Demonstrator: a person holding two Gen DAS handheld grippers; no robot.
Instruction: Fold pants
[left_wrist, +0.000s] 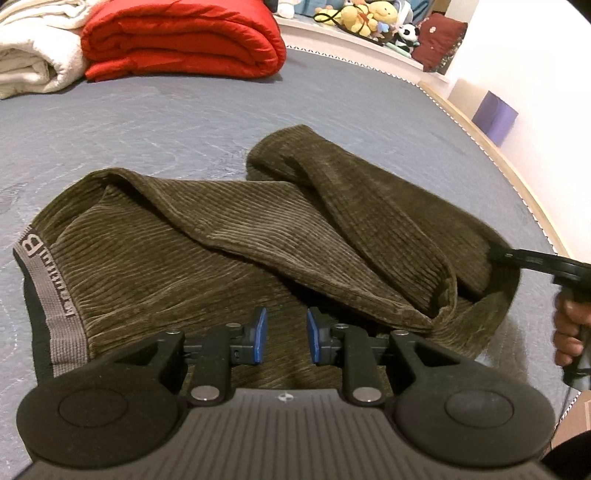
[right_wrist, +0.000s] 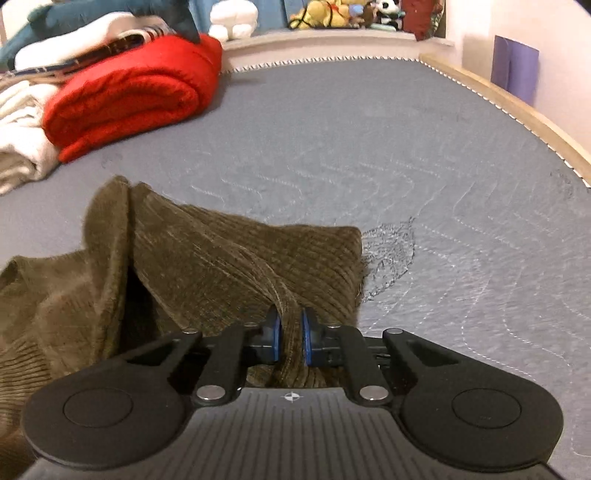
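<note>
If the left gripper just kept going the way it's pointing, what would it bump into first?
Most likely the brown corduroy pants directly below and ahead of the left gripper. Its jaws stand slightly apart with nothing between them. The exact gap is hard to judge.
</note>
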